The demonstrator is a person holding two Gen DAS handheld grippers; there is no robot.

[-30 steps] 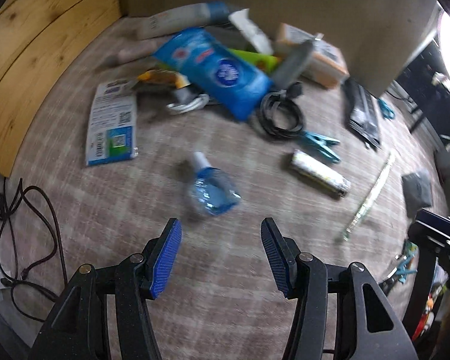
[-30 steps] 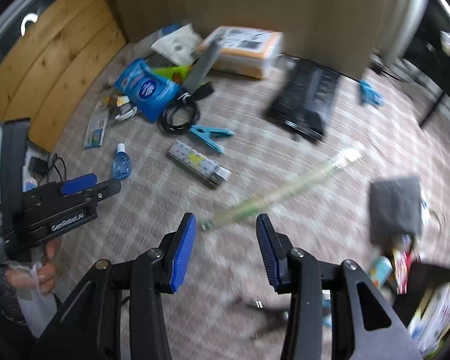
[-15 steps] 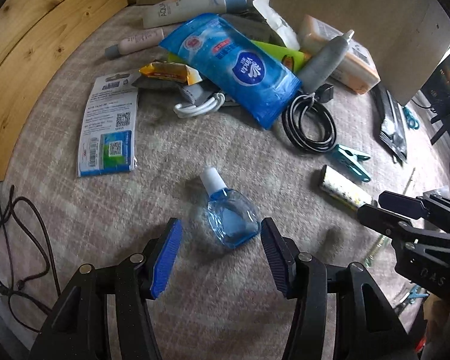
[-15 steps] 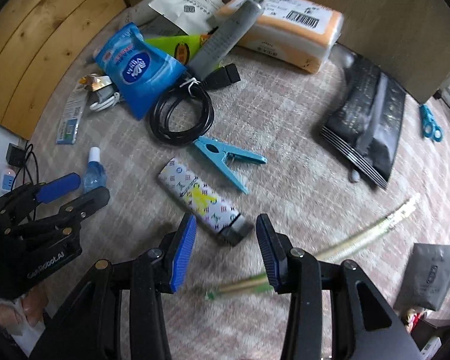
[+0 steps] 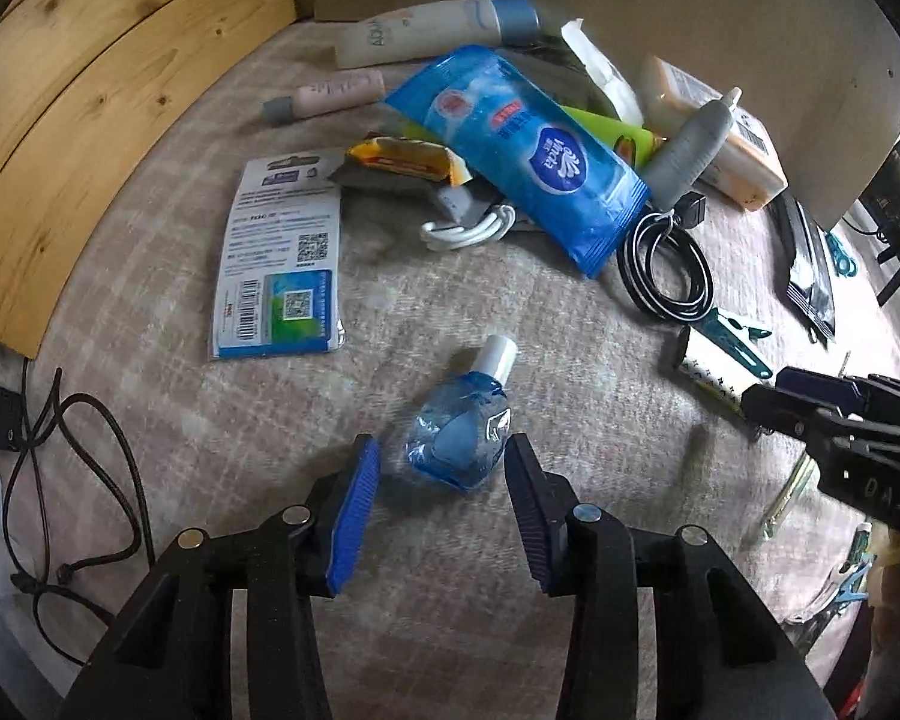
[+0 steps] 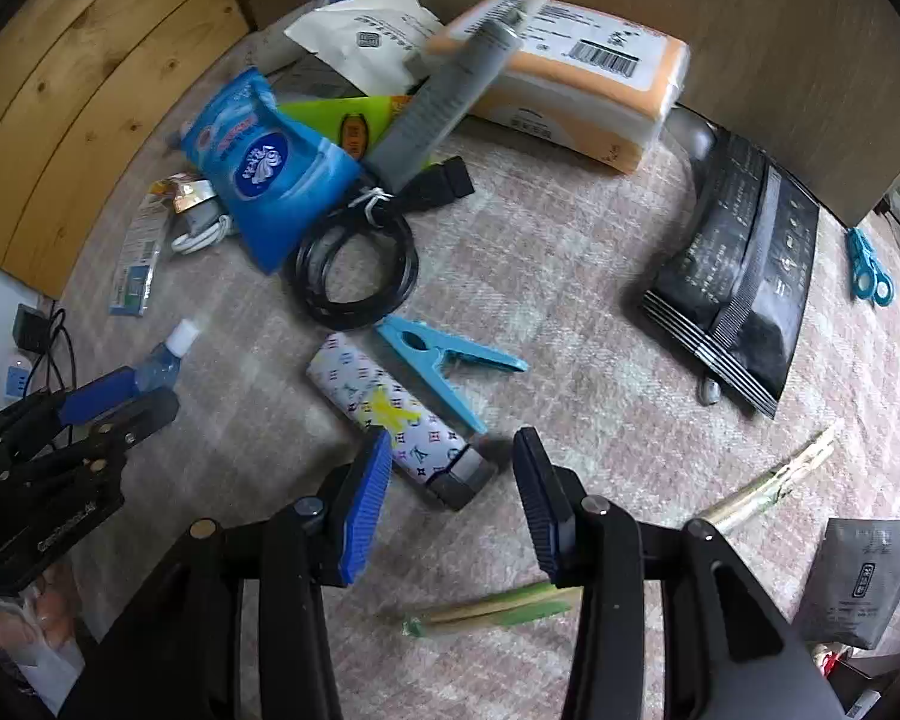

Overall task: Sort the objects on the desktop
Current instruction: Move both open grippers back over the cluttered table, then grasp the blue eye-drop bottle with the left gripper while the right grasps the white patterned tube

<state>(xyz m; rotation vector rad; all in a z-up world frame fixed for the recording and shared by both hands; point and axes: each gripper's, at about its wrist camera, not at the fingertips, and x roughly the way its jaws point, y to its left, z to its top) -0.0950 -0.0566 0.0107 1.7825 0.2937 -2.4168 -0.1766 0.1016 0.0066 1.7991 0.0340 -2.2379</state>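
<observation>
A small blue bottle with a white cap (image 5: 463,439) lies on the checked cloth, its body between the tips of my open left gripper (image 5: 443,468); it also shows in the right wrist view (image 6: 167,357). A patterned lighter (image 6: 399,420) lies with its dark end between the tips of my open right gripper (image 6: 453,459); it also shows in the left wrist view (image 5: 711,378). The jaws touch neither object. The right gripper (image 5: 810,405) shows at the right of the left wrist view, and the left gripper (image 6: 111,399) at the left of the right wrist view.
A blue tissue pack (image 5: 519,153), coiled black cable (image 6: 357,267), blue clothespin (image 6: 444,366), grey tube (image 6: 450,90), orange pack (image 6: 576,75) and black pouch (image 6: 741,285) lie behind. Wrapped chopsticks (image 6: 768,483) lie right. A card pack (image 5: 279,264) and power cords (image 5: 60,450) lie left.
Both grippers have moved forward and down. The bottle now lies between the left tips and the lighter's end between the right tips. Both stay open.
</observation>
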